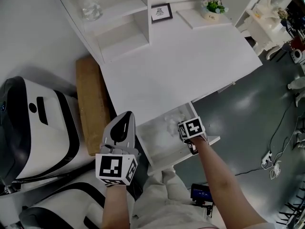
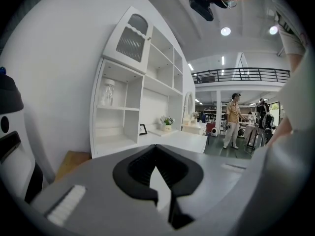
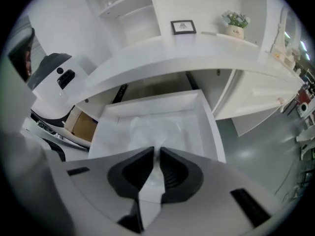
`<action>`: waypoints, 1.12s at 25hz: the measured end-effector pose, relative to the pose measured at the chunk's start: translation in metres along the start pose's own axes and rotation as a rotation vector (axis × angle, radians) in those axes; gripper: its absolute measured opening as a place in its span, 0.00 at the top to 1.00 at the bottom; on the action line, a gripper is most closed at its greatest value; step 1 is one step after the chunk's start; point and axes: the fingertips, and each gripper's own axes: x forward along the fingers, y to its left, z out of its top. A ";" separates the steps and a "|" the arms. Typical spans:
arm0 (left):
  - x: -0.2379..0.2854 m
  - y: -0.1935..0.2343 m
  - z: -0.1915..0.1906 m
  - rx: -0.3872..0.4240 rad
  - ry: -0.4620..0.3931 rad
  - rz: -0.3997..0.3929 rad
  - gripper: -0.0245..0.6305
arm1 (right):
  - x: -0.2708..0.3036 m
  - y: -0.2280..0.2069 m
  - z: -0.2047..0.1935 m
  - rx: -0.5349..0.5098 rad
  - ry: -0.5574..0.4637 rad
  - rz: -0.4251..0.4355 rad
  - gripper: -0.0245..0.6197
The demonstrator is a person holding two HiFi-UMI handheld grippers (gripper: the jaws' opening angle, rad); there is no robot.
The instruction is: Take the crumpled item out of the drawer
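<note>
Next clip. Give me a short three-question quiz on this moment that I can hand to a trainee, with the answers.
1. Where does the crumpled item lie?
A) on the desk top
B) in the open drawer
C) on the floor
2. True or false: the left gripper is beside the drawer, not in it, with nothing between its jaws.
3. Which gripper has its jaws on the crumpled item?

Key
1. B
2. True
3. The right gripper, closed on the item's raised tip.
</note>
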 end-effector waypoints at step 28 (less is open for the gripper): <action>-0.031 -0.017 0.094 0.043 -0.206 -0.029 0.95 | -0.172 0.032 0.050 -0.087 -0.389 -0.100 0.89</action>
